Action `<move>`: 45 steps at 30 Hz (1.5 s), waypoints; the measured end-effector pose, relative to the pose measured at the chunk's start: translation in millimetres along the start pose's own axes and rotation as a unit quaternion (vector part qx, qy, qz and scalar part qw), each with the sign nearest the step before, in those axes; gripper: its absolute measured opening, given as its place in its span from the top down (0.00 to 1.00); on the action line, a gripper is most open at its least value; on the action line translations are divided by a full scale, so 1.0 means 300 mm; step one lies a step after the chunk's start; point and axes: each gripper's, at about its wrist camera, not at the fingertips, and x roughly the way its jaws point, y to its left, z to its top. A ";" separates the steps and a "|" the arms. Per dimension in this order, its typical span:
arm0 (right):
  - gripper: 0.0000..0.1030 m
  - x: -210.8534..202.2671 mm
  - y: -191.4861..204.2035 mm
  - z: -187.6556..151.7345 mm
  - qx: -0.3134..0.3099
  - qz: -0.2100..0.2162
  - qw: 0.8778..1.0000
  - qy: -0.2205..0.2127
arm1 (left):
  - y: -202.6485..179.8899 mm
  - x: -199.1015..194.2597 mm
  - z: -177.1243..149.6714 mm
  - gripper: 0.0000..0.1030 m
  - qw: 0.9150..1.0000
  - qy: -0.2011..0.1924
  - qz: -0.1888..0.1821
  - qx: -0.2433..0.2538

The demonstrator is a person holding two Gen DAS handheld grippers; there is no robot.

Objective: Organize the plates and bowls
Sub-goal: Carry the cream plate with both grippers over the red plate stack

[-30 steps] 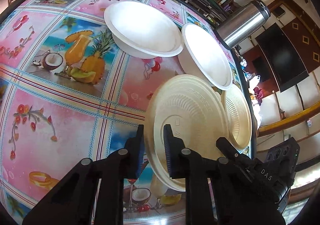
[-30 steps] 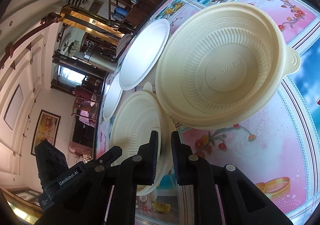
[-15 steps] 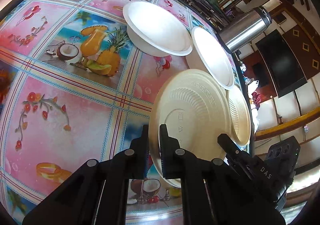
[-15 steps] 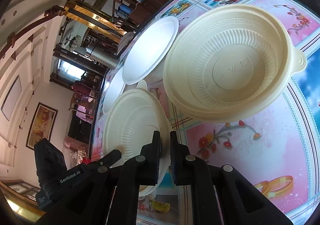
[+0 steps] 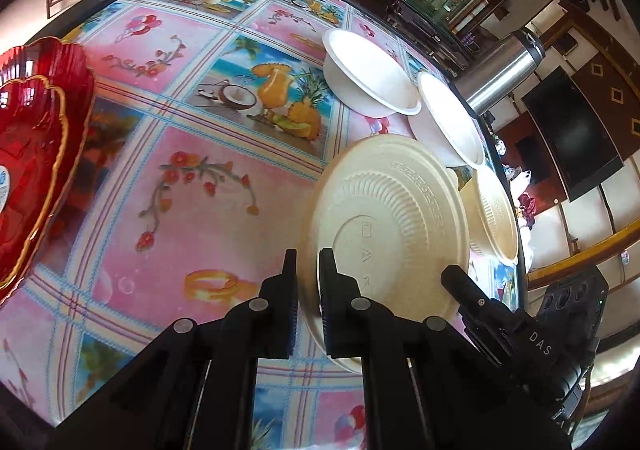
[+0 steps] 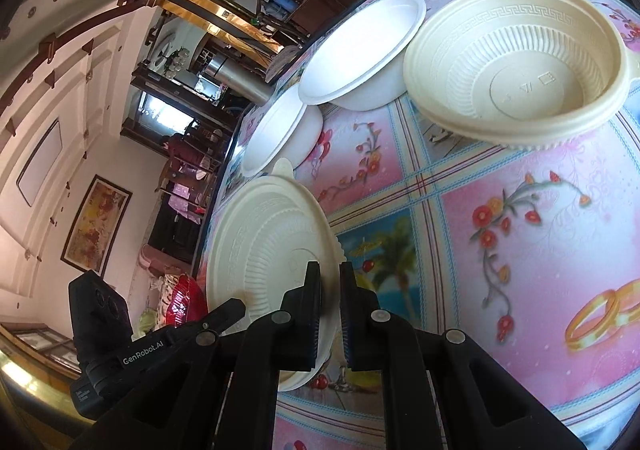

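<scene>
**Left wrist view: both cream bowls gripped, nothing stacked yet**

Our left claw [image 5: 308, 290] was clamped on one ribbed cream plastic bowl [image 5: 396, 217]; our right claw [image 6: 330, 294] pinched the other's [image 6: 260, 270] rim. Two white paper bowls [image 5: 368, 77] sat beyond, unstacked. We judged sorting barely begun.

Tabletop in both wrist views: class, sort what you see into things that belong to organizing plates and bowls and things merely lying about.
Belongs to the job:
- cream bowl pinched at its rim by the left gripper
- second cream bowl pinched by the right gripper
- two white bowls
- red plate

Lying about:
- steel flask
- patterned tablecloth
</scene>
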 end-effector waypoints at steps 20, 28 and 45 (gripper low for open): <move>0.91 -0.105 0.281 -0.336 -0.080 0.011 0.996 0.039 | 0.227 -0.366 -0.197 0.90 0.996 -0.080 0.002 0.042; 0.91 -0.056 0.564 -0.393 -0.158 0.036 0.986 0.033 | 0.394 -0.504 -0.171 0.90 0.991 -0.130 0.021 -0.002; 0.91 0.130 0.795 -0.498 -0.203 0.062 0.974 0.078 | 0.591 -0.564 -0.118 0.90 0.985 -0.153 0.059 -0.055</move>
